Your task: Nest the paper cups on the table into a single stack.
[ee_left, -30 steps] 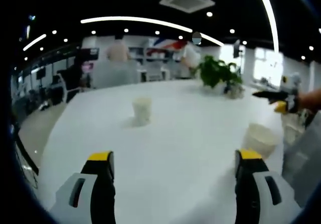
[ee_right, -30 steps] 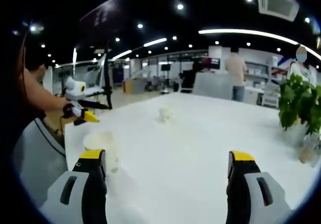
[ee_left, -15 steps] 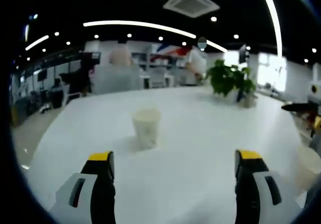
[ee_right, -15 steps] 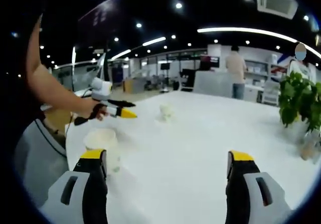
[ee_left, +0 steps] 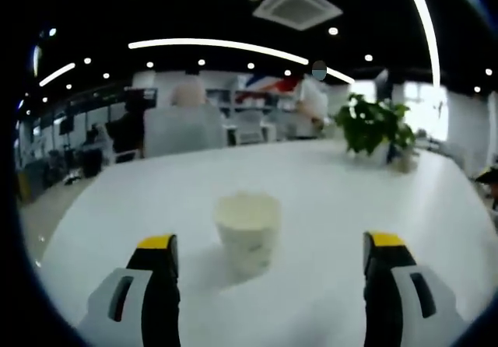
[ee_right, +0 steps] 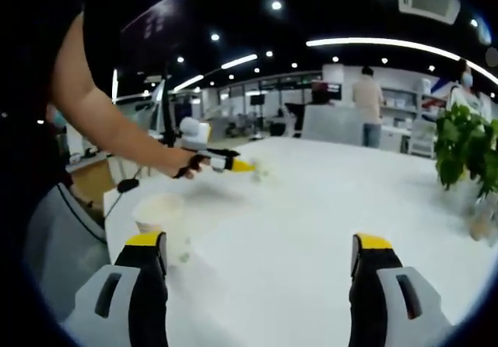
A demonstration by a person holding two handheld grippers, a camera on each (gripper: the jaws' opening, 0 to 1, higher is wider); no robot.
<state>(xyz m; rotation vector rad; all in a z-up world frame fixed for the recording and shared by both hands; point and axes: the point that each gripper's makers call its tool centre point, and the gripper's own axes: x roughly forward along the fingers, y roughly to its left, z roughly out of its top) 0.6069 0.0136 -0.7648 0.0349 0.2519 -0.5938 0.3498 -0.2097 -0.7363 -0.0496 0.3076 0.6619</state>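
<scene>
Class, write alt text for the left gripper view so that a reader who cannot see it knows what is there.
A pale, upright paper cup stands on a white table, just ahead of the left gripper, whose two yellow-tipped jaws are spread wide at either side of it without touching. A green potted plant stands at the table's far right, with an office and people behind.

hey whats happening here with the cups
A person holds a gripper in each hand over a white table to stack paper cups. The left gripper is open and lined up on an upright paper cup that stands between its jaws' line but ahead of them, not gripped. The right gripper is open too, with a second cup beside its left jaw. Nothing is nested yet.
</scene>
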